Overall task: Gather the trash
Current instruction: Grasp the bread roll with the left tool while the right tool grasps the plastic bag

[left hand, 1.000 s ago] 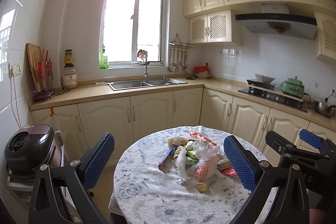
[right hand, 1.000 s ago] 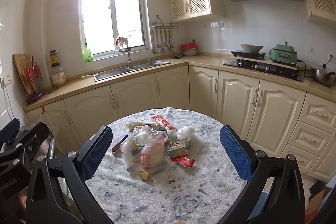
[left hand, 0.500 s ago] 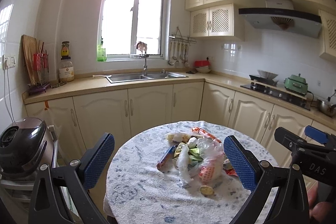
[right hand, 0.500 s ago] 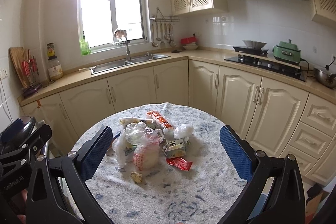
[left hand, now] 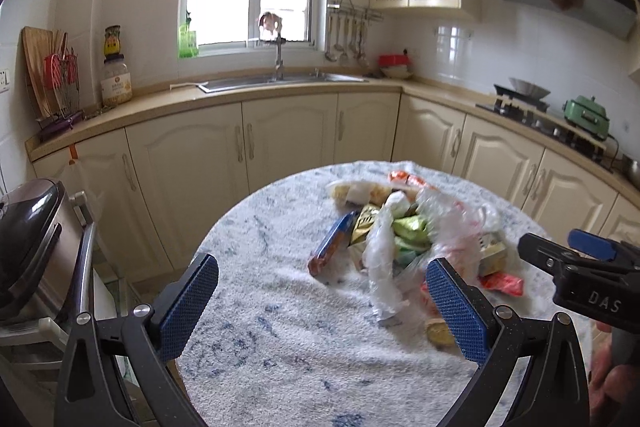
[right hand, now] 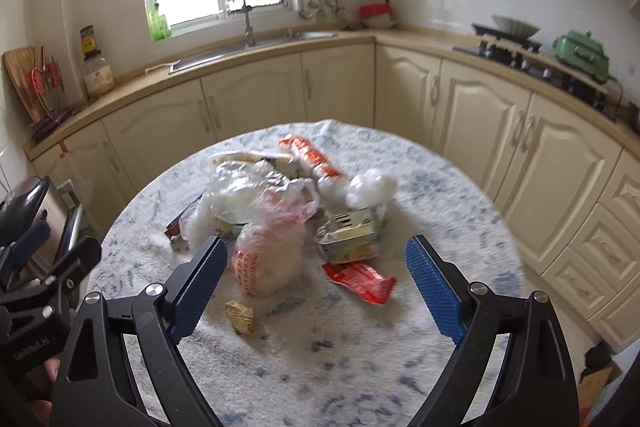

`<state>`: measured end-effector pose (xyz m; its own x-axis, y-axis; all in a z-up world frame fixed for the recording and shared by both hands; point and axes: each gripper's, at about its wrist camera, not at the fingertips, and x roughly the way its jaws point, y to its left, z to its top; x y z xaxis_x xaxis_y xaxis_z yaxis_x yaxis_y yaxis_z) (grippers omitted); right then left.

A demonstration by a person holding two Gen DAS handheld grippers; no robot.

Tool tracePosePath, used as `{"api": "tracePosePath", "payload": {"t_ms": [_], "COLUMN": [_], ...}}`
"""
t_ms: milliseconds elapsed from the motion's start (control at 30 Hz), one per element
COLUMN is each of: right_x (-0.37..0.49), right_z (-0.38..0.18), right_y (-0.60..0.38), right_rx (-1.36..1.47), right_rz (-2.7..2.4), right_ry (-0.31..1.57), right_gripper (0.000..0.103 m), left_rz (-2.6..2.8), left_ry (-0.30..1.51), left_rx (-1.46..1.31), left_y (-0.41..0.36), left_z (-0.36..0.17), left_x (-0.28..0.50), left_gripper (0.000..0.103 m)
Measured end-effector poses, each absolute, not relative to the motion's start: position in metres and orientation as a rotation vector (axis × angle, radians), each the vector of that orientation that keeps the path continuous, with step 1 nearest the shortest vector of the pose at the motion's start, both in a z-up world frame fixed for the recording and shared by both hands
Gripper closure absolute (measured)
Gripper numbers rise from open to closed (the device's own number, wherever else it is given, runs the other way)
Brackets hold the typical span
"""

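A pile of trash lies on a round table (left hand: 280, 327) with a blue-and-white cloth (right hand: 340, 359). It holds a clear plastic bag (left hand: 384, 247) (right hand: 268, 251), a blue wrapper (left hand: 332, 243), a red wrapper (right hand: 360, 281), an orange packet (right hand: 312, 157), a crumpled white tissue (right hand: 372, 189), a small carton (right hand: 352, 239) and a brown scrap (right hand: 240, 315). My left gripper (left hand: 324, 299) is open, above the table just left of the pile. My right gripper (right hand: 316, 287) is open and empty, over the pile's near side. Each gripper's body shows in the other's view.
Cream cabinets and a counter run behind the table, with a sink (left hand: 280, 81) under the window and a stove (right hand: 508, 45) with a green pot (right hand: 582, 53) at the right. A rice cooker (left hand: 28, 239) stands on a rack left of the table.
Both grippers have moved forward and lower toward the table; the trash pile looks larger and closer. Both stay open and empty.
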<state>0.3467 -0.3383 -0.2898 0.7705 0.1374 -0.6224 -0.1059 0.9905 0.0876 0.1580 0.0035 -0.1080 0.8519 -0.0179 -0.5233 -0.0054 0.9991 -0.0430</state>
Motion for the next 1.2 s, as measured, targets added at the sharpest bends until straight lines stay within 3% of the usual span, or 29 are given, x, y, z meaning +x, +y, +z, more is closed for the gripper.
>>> {"api": "tracePosePath", "payload": {"t_ms": [433,567,1200], "right_x": [0.413,0.418,0.367], "right_z": [-0.35,-0.358,-0.339], "right_y": [-0.312,-0.307,-0.389], "right_rx": [0.095,0.101,0.23], "right_rz": [0.227,0.275,0.193], "right_ry": [0.858,0.871,0.765], "right_gripper": [0.031,0.048,0.054], "left_rz": [0.0,-0.001,-0.166], "left_ry": [0.655,0.682,0.768], "left_rx": [-0.027,-0.029,0.086], "left_y": [0.004,0.003,-0.069], "left_z": [-0.145,-0.152,-0.169], "left_x": [0.199,0.204,0.207], "left_gripper": [0.001,0.001,0.001]}}
